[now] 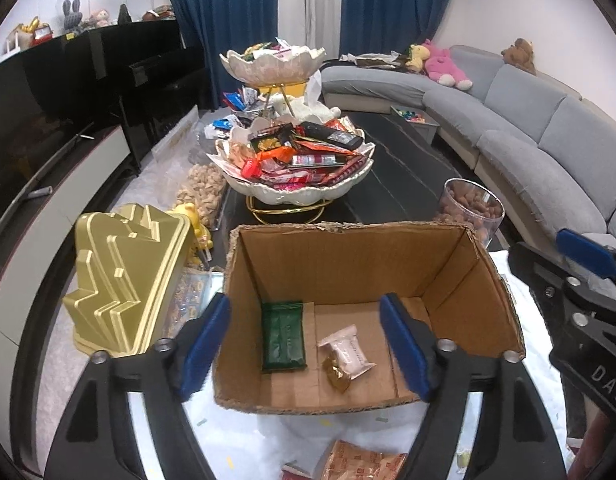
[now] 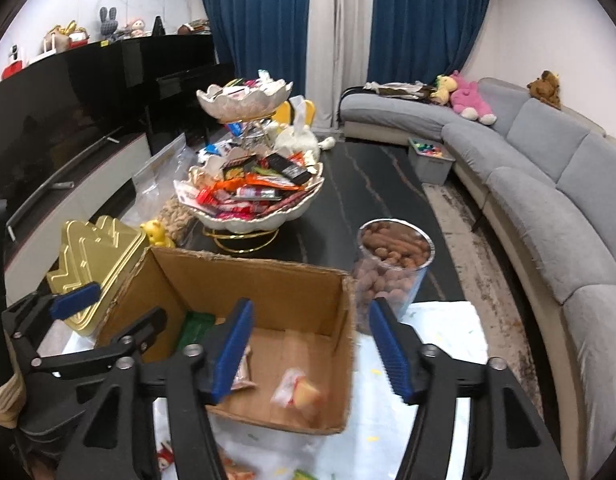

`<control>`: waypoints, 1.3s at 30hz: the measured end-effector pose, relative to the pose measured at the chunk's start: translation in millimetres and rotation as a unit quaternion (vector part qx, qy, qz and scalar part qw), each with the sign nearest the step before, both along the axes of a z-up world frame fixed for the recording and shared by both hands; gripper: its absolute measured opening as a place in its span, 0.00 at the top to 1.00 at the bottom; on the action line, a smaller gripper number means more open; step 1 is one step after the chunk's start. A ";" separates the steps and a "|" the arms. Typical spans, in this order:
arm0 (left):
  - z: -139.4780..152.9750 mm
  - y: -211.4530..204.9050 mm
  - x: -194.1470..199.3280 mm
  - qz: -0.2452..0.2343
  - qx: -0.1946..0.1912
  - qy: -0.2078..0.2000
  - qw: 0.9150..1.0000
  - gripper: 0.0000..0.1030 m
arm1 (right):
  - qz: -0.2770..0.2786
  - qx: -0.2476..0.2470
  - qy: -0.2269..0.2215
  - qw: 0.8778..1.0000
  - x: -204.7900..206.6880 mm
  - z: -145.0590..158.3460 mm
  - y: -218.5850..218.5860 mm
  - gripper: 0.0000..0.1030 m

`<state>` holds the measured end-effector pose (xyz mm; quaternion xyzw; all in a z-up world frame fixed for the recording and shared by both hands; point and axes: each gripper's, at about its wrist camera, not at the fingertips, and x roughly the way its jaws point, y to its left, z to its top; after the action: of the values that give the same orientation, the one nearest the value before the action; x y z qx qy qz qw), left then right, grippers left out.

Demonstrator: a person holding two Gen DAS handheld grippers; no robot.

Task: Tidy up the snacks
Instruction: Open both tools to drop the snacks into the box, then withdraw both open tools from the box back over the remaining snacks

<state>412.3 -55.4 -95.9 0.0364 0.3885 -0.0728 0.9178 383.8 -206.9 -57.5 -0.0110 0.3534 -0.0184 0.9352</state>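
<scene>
An open cardboard box (image 1: 347, 229) (image 2: 248, 268) stands on a white cloth right in front of me. On its floor lie a dark green packet (image 1: 283, 336), a pink-white wrapped snack (image 1: 347, 350) and a small gold candy (image 1: 337, 372). My left gripper (image 1: 304, 344) hangs open over the box's near left side with nothing between its pads. My right gripper (image 2: 311, 354) is open above the near right corner, also empty. Below it in the box lies a blurred yellow-white packet (image 2: 296, 394). Each gripper shows in the other's view: right gripper (image 1: 551, 254), left gripper (image 2: 112, 312).
A two-tier white bowl stand (image 1: 296, 168) heaped with snacks stands behind the box. A gold tin (image 1: 124, 280) is at the left, a glass jar of nuts (image 1: 471, 208) at the right. Loose packets (image 1: 359, 460) lie on the cloth near me. A grey sofa (image 1: 527, 120) curves along the right.
</scene>
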 end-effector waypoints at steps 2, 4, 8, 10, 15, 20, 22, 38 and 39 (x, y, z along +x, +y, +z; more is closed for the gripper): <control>4.0 0.5 -4.8 0.003 0.002 -0.004 1.000 0.18 | -0.006 0.002 -0.002 1.000 -3.8 4.0 -3.3 0.36; 8.5 1.6 -10.3 0.005 0.004 -0.007 1.000 0.16 | -0.012 0.002 -0.003 1.000 -8.2 7.5 -6.6 0.35; 18.1 2.7 -22.5 0.008 0.007 -0.016 1.000 0.13 | -0.016 0.006 -0.006 1.000 -19.8 14.0 -10.1 0.35; 22.4 2.8 -28.2 0.009 0.007 -0.018 1.000 0.12 | -0.016 0.006 -0.010 1.000 -27.6 18.2 -10.3 0.35; 33.6 4.1 -43.8 0.012 0.007 -0.025 1.000 0.11 | -0.013 0.005 -0.018 1.000 -45.0 28.4 -8.1 0.35; 43.5 4.7 -58.8 0.012 0.008 -0.033 0.999 0.10 | -0.012 0.005 -0.027 1.000 -62.3 38.4 -7.3 0.35; 47.8 5.4 -65.0 0.013 0.006 -0.036 0.999 0.09 | -0.012 0.004 -0.029 0.999 -68.1 41.4 -7.1 0.35; 69.3 5.0 -111.5 0.010 0.005 -0.057 0.998 0.06 | -0.016 0.007 -0.051 0.999 -112.9 61.0 -9.5 0.35; 70.1 4.9 -114.1 0.010 0.005 -0.058 0.998 0.06 | -0.016 0.007 -0.051 0.999 -114.7 61.6 -9.6 0.35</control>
<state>298.2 -50.5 -25.7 0.0414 0.3354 -0.0596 0.9393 269.1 -216.5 4.1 0.0021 0.3052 -0.0317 0.9518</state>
